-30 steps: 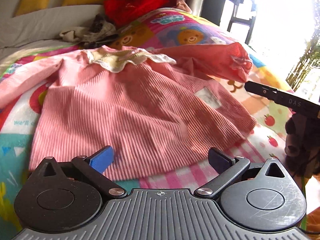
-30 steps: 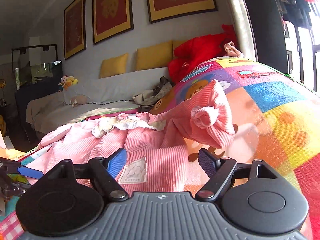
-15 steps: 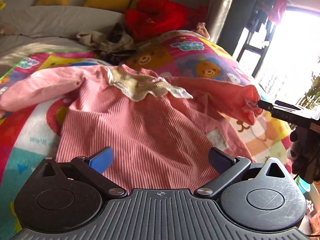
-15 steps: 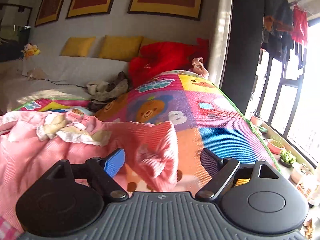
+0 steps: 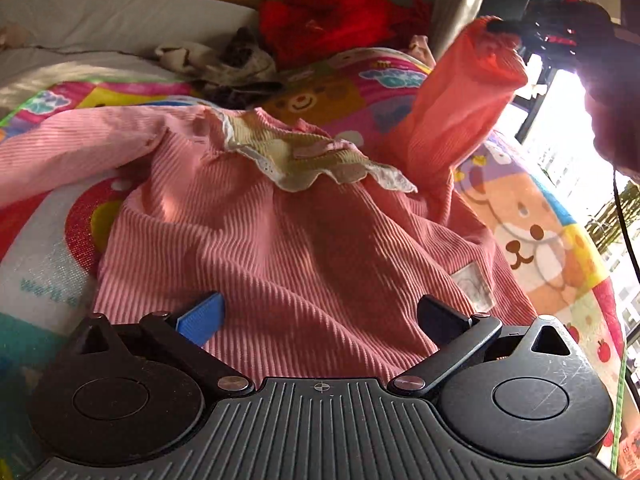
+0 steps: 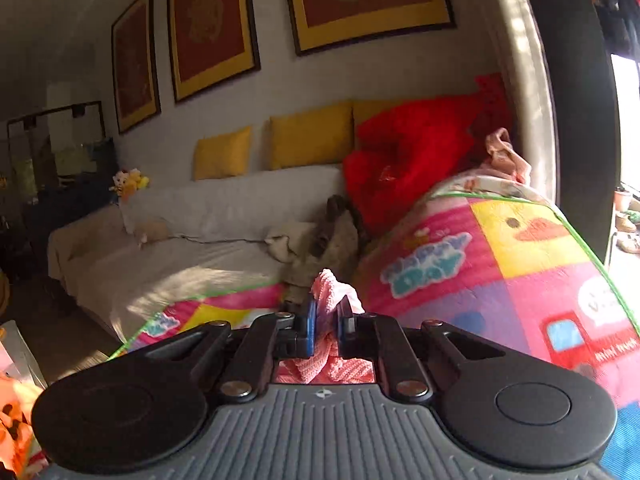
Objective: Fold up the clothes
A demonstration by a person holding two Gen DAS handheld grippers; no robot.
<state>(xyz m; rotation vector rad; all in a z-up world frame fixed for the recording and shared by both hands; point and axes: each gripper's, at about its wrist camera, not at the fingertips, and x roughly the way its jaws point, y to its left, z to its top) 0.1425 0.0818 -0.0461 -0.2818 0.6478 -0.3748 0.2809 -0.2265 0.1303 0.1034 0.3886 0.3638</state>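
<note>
A pink ribbed child's top [image 5: 280, 240] with a cream lace collar [image 5: 304, 156] lies spread on a colourful cartoon mat [image 5: 532, 232]. My left gripper [image 5: 320, 314] is open and empty, low over the top's hem. My right gripper [image 6: 325, 314] is shut on the cuff of the top's right sleeve [image 6: 332, 284]. In the left wrist view that sleeve [image 5: 460, 100] is lifted high above the mat at the upper right, with the right gripper [image 5: 516, 28] at its end. The left sleeve [image 5: 72, 148] lies flat to the left.
A red padded garment [image 5: 336, 12] and a heap of grey and white clothes [image 5: 224, 60] lie at the mat's far end. A grey sofa with yellow cushions [image 6: 308, 140] runs behind. A bright window [image 5: 580, 120] is on the right.
My right gripper has closed on the sleeve cuff and lifted it up off the mat. My left gripper has come a little closer to the hem and stays open.
</note>
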